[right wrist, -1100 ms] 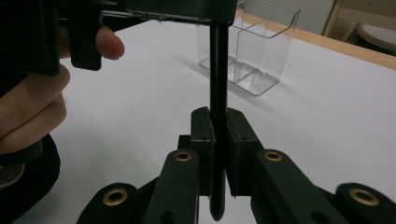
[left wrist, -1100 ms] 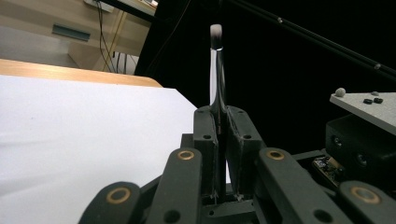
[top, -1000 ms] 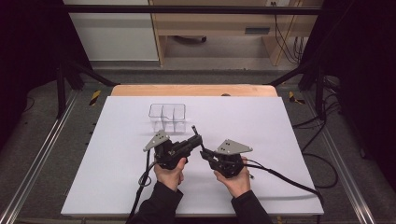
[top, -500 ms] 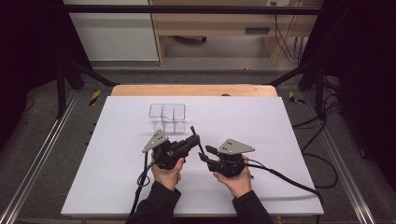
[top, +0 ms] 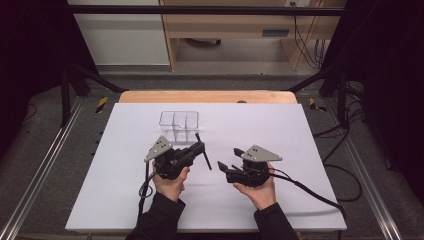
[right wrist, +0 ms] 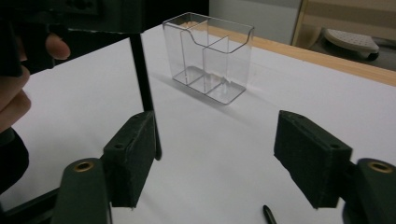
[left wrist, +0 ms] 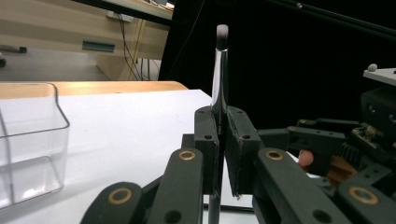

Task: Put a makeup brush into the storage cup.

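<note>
While the left gripper sits centre-frame in the high view, its 2 jaws are clamped on a thin brush, bristle tip up in the left gripper view. Right gripper, just right of it, jaws wide apart, nothing between. Clear organizer stands just above, upper centre.

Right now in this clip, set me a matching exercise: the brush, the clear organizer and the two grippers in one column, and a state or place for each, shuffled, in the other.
Things:
1. left gripper
2. right gripper
3. makeup brush
4. clear organizer

States or places:
A. stands empty on the white table, beyond both grippers
B. fingers spread apart, nothing between them
C. clamped upright, bristle tip on top
D. fingers shut on a thin handle

Pairs: 1-D, 2-B, 3-C, 4-A
</note>
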`<state>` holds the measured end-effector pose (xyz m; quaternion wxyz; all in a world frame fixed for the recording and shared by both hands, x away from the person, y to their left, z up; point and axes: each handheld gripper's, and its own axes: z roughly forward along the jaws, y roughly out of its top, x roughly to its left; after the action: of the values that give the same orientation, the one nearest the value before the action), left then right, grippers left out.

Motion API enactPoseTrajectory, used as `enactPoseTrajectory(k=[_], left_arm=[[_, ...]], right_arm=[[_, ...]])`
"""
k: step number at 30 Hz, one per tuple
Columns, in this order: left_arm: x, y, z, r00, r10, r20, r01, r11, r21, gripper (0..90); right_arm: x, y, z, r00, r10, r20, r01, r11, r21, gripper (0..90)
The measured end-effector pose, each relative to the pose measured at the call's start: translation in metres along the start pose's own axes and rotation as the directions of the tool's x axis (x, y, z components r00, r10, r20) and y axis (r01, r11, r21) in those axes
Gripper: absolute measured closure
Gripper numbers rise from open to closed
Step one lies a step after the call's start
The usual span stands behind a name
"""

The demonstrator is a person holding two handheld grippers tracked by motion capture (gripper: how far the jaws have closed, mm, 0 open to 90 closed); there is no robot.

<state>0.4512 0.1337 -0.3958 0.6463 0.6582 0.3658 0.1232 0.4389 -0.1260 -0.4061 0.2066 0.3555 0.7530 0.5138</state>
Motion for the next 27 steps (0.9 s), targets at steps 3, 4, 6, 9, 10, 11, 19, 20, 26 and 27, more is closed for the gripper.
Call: enactPoseTrajectory(k=[3,4,6,9,10,11,19,20,26,27], left_arm=[[0.001,0.002,-0.003,0.9999,0.010,-0.009,-0.010,0.9999,0.004,83.4],[0.002,0.003,-0.004,0.9999,0.014,-0.010,-0.013,0.9999,0.005,83.4],[0.002,0.005,-0.006,0.9996,0.024,-0.016,-0.024,0.9997,0.009,83.4],[0.004,0.007,-0.008,0.9993,0.029,-0.023,-0.029,0.9994,0.018,83.4],[0.005,0.008,-0.009,0.9991,0.033,-0.026,-0.033,0.9993,0.018,83.4],[0.005,0.009,-0.010,0.9988,0.039,-0.029,-0.038,0.9990,0.023,83.4],[0.012,0.015,-0.017,0.9968,0.061,-0.052,-0.058,0.9973,0.044,83.4],[0.012,0.016,-0.018,0.9965,0.064,-0.054,-0.061,0.9970,0.047,83.4],[0.015,0.024,-0.022,0.9941,0.084,-0.068,-0.081,0.9953,0.054,83.4],[0.016,0.026,-0.022,0.9933,0.092,-0.070,-0.088,0.9944,0.059,83.3]], right_arm=[[-0.006,0.001,-0.005,0.9996,0.018,0.021,-0.018,1.000,0.000,21.6],[-0.006,0.001,-0.005,0.9996,0.018,0.021,-0.018,1.000,0.000,21.6],[-0.009,0.001,-0.006,0.9992,0.024,0.033,-0.024,1.000,0.004,19.5],[-0.013,-0.001,-0.009,0.9985,0.032,0.044,-0.032,0.999,0.010,17.4],[-0.015,-0.001,-0.010,0.9981,0.037,0.050,-0.037,0.999,0.011,17.2],[-0.016,-0.001,-0.011,0.9978,0.039,0.053,-0.040,0.999,0.012,17.0],[-0.029,-0.004,-0.021,0.9948,0.057,0.084,-0.058,0.998,0.015,14.9],[-0.030,-0.004,-0.022,0.9944,0.057,0.089,-0.059,0.998,0.017,14.8],[-0.038,-0.007,-0.027,0.9914,0.072,0.109,-0.075,0.997,0.020,13.9],[-0.039,-0.007,-0.028,0.9908,0.073,0.113,-0.076,0.997,0.020,13.7]])
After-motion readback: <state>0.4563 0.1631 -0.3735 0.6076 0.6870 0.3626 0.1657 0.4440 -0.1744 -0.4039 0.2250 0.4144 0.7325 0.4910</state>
